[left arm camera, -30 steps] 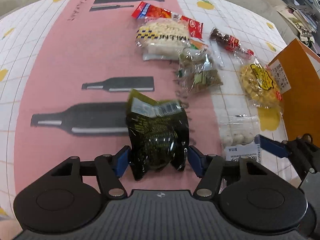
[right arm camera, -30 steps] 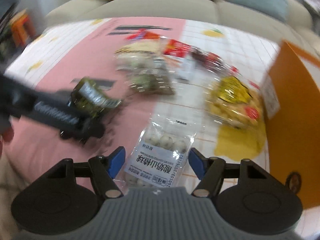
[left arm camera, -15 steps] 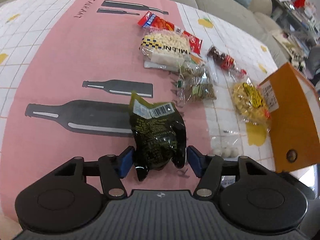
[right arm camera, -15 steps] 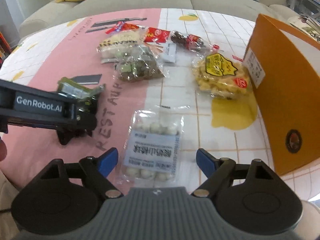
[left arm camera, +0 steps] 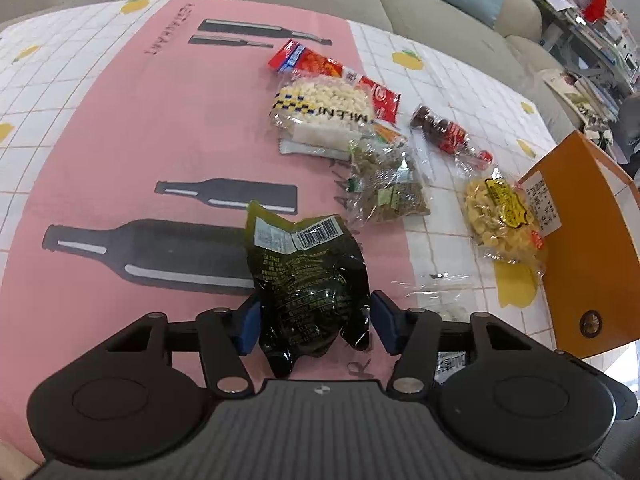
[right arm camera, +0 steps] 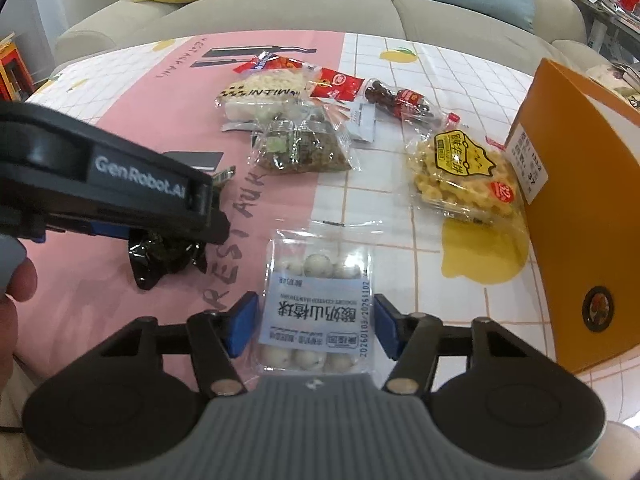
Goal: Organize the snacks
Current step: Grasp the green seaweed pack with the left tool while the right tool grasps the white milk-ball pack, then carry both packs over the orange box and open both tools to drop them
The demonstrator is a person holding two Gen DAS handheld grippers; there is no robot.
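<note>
A dark green foil packet (left arm camera: 308, 280) lies on the pink tablecloth between the jaws of my left gripper (left arm camera: 314, 322). The jaws are closing, and both blue pads touch the packet's sides. A clear bag of white balls (right arm camera: 316, 308) with a pale blue label sits between the jaws of my right gripper (right arm camera: 314, 328). Those jaws are closing too, and the pads meet the bag's edges. In the right wrist view, the left gripper's finger (right arm camera: 200, 216) crosses from the left, with the green packet (right arm camera: 160, 256) crumpled beneath it.
An orange box (right arm camera: 580, 200) stands open at the right. Farther back lie a yellow cookie bag (right arm camera: 460, 176), a green-brown snack bag (right arm camera: 304, 148), a white puffs bag (right arm camera: 264, 88), red packets (right arm camera: 336, 82) and dark candies (right arm camera: 396, 100). A sofa (right arm camera: 320, 4) lies behind; a hand (right arm camera: 16, 292) shows at the left.
Both pairs of jaws have narrowed onto their packets. The right gripper first widened, then closed around the clear bag. Both views tilted slightly.
</note>
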